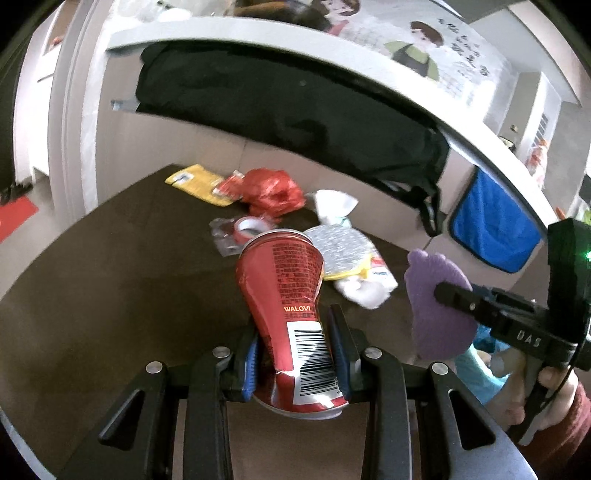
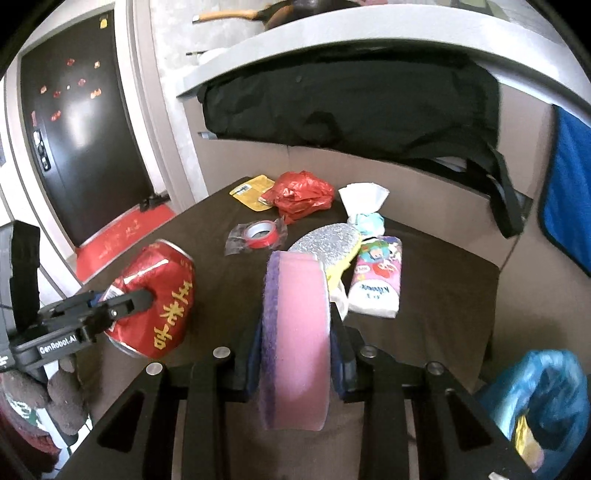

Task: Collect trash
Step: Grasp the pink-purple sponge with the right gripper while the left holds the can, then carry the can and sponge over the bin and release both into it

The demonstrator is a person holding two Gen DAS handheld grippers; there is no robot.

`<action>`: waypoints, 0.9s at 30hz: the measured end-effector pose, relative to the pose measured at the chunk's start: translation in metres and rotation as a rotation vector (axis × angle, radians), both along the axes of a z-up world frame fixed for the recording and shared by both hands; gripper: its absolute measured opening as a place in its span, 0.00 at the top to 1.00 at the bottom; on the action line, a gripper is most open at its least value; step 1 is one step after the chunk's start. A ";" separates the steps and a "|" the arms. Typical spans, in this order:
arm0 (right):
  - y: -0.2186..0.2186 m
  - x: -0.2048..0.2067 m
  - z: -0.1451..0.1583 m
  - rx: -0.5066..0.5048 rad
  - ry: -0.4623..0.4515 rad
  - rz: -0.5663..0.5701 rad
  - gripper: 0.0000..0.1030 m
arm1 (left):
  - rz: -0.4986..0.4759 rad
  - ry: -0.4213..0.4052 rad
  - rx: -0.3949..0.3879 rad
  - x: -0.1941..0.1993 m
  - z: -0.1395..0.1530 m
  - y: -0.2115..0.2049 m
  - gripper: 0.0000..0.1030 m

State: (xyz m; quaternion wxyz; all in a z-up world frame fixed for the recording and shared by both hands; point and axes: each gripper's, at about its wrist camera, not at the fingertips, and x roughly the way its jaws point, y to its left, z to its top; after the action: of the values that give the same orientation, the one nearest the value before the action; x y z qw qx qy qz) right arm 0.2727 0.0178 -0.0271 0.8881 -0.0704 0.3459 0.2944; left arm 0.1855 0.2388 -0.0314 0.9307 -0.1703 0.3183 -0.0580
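Home interior, entry side. Dark front door (image 2: 74, 122) with keypad lock and red doormat (image 2: 122, 236); frying pan (image 2: 258, 14) on upper ledge; household litter across dark worktop (image 2: 424, 295).

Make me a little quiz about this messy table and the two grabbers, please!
1. True or false: the left gripper is squeezing a crushed red can.
2. What does the right gripper hold? A) tape roll B) pink and purple sponge C) tissue pack
3. Fill in: the red tape roll lies on the dark ____.

Key: 1 true; 2 B; 3 table.
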 end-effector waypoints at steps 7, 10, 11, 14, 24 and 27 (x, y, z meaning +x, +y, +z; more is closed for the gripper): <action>-0.042 -0.025 0.012 0.080 -0.016 -0.034 0.73 | -0.040 -0.038 0.030 -0.012 0.025 -0.037 0.67; -0.060 -0.035 0.019 0.108 -0.030 -0.053 0.73 | -0.064 -0.047 0.042 -0.016 0.032 -0.055 0.67; -0.066 -0.038 0.022 0.116 -0.039 -0.059 0.73 | -0.074 -0.052 0.049 -0.018 0.035 -0.063 0.67; -0.087 -0.047 0.029 0.134 -0.075 -0.087 0.73 | -0.104 -0.067 0.065 -0.021 0.041 -0.084 0.67; -0.180 -0.082 0.045 0.158 -0.193 -0.248 0.73 | -0.266 -0.139 0.077 -0.014 0.053 -0.185 0.67; -0.215 -0.089 0.044 0.160 -0.205 -0.313 0.73 | -0.334 -0.150 0.063 -0.007 0.049 -0.221 0.67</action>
State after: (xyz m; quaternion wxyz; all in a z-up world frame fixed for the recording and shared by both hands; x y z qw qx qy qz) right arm 0.1836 -0.1969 0.0174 0.9564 0.0254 0.2357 0.1704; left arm 0.1788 0.0179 0.0176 0.9341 -0.0812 0.2737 -0.2142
